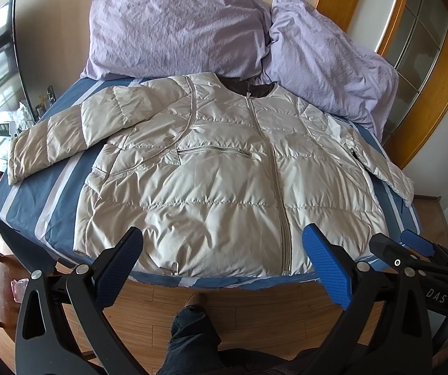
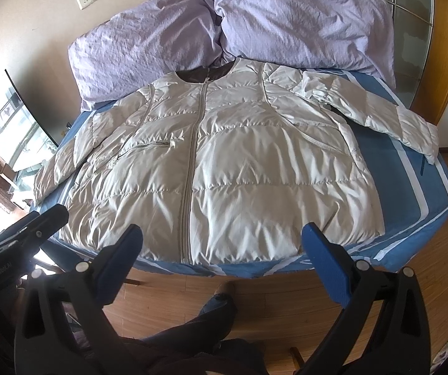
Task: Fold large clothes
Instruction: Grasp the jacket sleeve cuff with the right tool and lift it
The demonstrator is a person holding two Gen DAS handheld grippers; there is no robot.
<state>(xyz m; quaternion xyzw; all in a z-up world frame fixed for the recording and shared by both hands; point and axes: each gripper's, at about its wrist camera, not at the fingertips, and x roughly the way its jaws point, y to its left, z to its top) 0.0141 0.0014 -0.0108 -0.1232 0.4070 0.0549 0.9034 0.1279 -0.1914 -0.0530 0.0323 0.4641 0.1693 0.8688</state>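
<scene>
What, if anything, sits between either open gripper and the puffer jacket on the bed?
Nothing visible does. The jacket lies flat and zipped on the blue striped sheet, its hem at the near bed edge just beyond the left gripper and right gripper, both open and empty. The two lilac pillows lie behind the collar, clear of the approach.

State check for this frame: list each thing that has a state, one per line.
Jacket: spread flat on the bed, front up, zipped, unfolded.
Sleeves: both spread outward.
Chest pocket: zipped shut.
Left gripper: open, empty, at the hem.
Right gripper: open, empty, at the hem.
Pillows: leaning against the wall.
</scene>
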